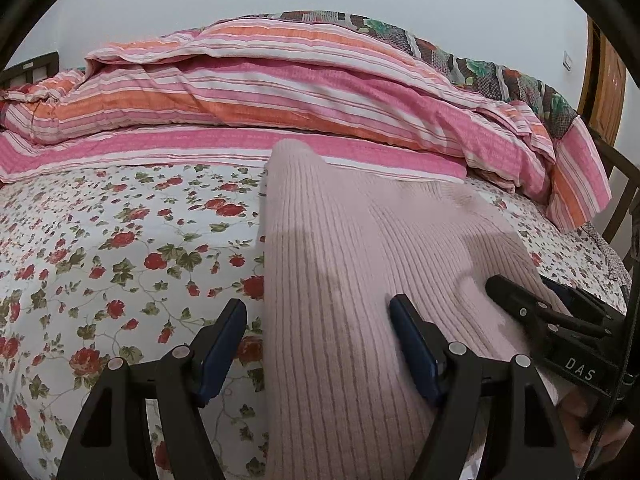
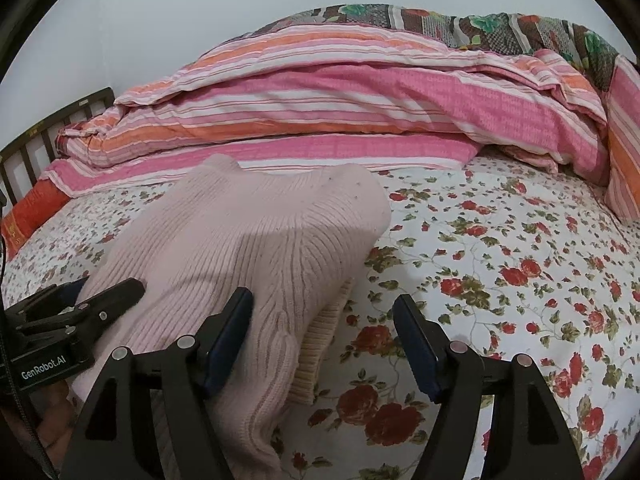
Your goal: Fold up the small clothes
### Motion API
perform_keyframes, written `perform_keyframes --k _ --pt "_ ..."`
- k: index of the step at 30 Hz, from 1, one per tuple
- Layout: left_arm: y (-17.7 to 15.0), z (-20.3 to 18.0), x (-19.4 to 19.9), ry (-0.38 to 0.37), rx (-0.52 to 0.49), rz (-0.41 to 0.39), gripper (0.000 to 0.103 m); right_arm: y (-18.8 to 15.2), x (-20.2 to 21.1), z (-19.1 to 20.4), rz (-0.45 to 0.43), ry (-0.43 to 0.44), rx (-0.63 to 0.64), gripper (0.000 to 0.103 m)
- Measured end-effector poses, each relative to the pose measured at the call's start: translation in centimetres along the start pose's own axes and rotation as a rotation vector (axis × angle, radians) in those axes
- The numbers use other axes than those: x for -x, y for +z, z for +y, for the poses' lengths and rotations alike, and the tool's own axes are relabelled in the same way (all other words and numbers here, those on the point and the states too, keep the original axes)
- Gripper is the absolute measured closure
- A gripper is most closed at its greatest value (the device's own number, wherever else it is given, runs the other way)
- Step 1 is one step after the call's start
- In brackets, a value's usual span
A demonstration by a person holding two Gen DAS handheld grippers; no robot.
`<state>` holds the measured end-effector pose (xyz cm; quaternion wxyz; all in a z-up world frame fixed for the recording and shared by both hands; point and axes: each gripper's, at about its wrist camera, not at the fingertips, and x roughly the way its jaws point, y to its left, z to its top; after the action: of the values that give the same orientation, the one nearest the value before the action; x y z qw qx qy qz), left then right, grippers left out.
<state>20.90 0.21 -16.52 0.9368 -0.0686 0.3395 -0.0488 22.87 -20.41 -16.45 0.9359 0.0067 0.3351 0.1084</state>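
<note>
Up close: both grippers spread wide over a pink sweater [image 1: 352,264] on a floral bed; neither has hold of anything.

Left gripper [image 1: 318,344] straddles the sweater's left edge, jaws wide, one finger over the sheet [image 1: 120,248], the other over knit; contact with the cloth cannot be judged. Right gripper [image 2: 322,340] likewise gapes at the sweater's right edge, nothing between its jaws. Each view cuts off the other gripper at the frame edge, along with part of the person's hand. Sweater: pale pink ribbed knit, folded into a long bundle, humped at the far end, lying mid-bed; a cream ribbed layer [image 2: 316,356] peeks out beneath, identity unclear. Beyond, a striped pink-and-orange quilt [image 2: 320,104], its far side hidden; a patterned blanket [image 2: 460,24] tops it.
</note>
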Motion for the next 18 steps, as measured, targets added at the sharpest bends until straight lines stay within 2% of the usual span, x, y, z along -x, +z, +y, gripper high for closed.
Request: perform_keyframes --k 18 --pt "0.11 -0.07 0.11 0.006 -0.001 -0.009 0.028 0.00 0.00 -0.06 -0.001 0.000 0.001 0.033"
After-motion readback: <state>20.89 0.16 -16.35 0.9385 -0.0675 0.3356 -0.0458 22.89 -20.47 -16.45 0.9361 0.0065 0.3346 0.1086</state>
